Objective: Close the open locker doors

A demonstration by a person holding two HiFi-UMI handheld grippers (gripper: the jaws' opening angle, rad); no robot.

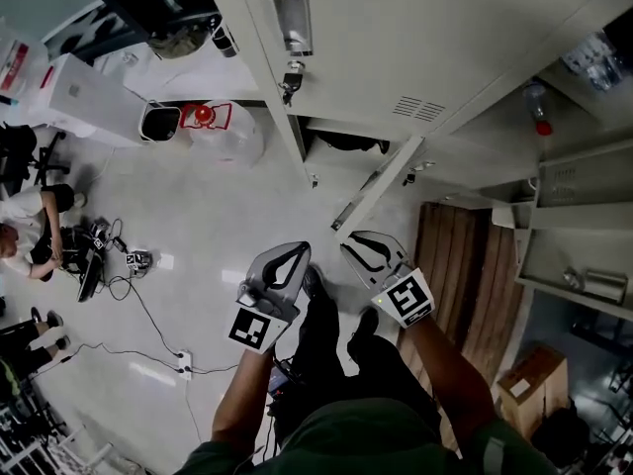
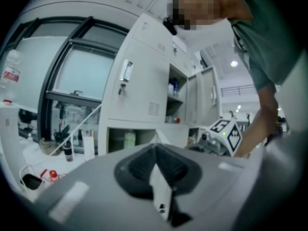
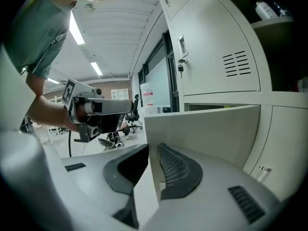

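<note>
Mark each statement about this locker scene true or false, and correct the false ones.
1. The right gripper has its fingers closed on the edge of the open lower locker door. True.
2. The left gripper holds a door handle. False: its fingers are together on nothing, away from the lockers.
3. The upper locker door with the key in its lock is closed. True.
4. Every other compartment is shut. False: an open compartment shows a red-capped bottle inside.
</note>
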